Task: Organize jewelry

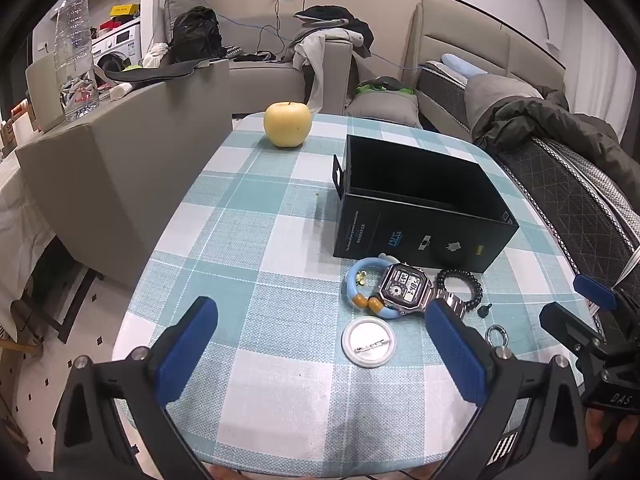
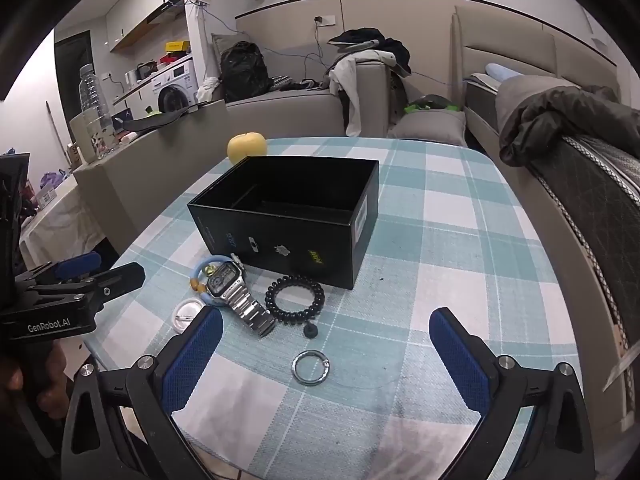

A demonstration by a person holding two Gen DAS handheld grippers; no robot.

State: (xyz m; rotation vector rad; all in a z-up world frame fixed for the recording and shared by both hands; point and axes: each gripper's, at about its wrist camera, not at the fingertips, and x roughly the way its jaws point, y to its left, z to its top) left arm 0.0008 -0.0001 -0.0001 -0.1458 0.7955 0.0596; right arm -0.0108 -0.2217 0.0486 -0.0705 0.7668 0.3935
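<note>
Left gripper [image 1: 320, 354] at bottom of its view, jaws spread wide, nothing between them. Right gripper [image 2: 326, 354] same, wide apart and empty, low in its frame. Just past it a metal ring [image 2: 311, 367] lies on the checked tablecloth [image 2: 460, 216]. Left of centre a white round badge [image 1: 369, 342]. Further up, a clustered pile: steel watch [image 2: 230, 288] overlapping a blue bracelet [image 1: 354, 290], black bead bracelet [image 2: 295, 299] beside it. Behind them an open black box [image 2: 288, 224], mid-frame. Yellow apple [image 1: 287, 124] farthest, upper centre.

Each black hand-held gripper [image 2: 326, 346] has blue ribbed pads [image 2: 192, 356], silver screws and white lettering.
</note>
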